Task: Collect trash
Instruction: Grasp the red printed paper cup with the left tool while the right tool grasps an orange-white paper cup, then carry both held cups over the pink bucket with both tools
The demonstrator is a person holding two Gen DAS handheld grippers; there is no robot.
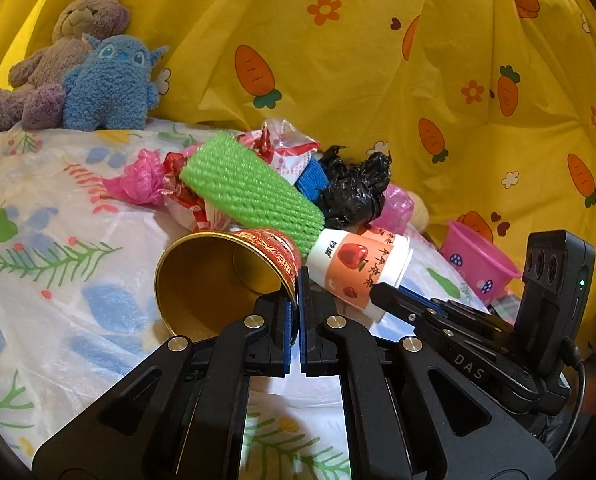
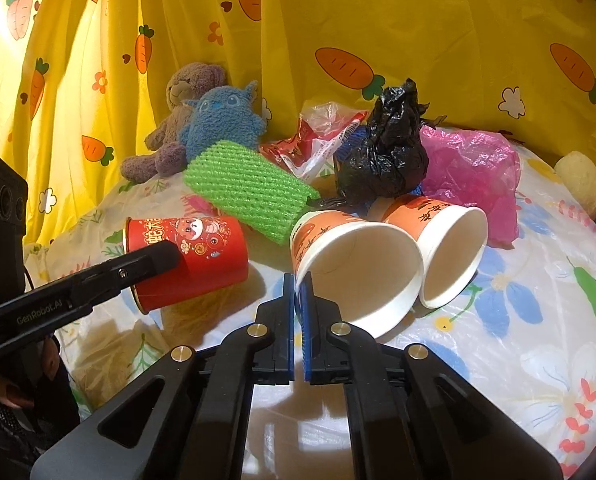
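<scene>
Left gripper (image 1: 298, 280): pressed together on the rim of the red paper cup (image 1: 225, 272), one pad inside the gold-lined mouth and one outside; the cup lies on its side on the flowered plastic sheet (image 1: 57, 320).
Right gripper (image 2: 298, 286): pinching the rim of the nearer orange-and-white cup (image 2: 358, 264), which also lies on its side, mouth toward the camera.
Second orange-and-white cup (image 2: 450, 252): just beside the held one on its right, touching or nearly so, not gripped.
Rest of the trash: green foam net sleeve (image 2: 249, 192), knotted black bag (image 2: 386, 156), pink plastic bag (image 2: 478, 172) and red-and-white wrapper (image 2: 318, 140), heaped behind the cups.
Not trash, likely: brown teddy (image 2: 177, 120) and blue plush (image 2: 221, 120) against the yellow carrot-print curtain (image 2: 418, 20).
Step in hand: both cups look secured; the lift-off has not happened.
Next move: raise each cup clear of the pile and carry it to a bin, perhaps the pink tub (image 1: 478, 256) at the sheet's edge, though that is a guess; thin rims may crumple or slip.
Writing: "DAS" on the right tool's arm in the left view, "GenRobot.AI" on the left tool's arm in the right view; Chinese characters on all three cups, too distorted to read surely.
</scene>
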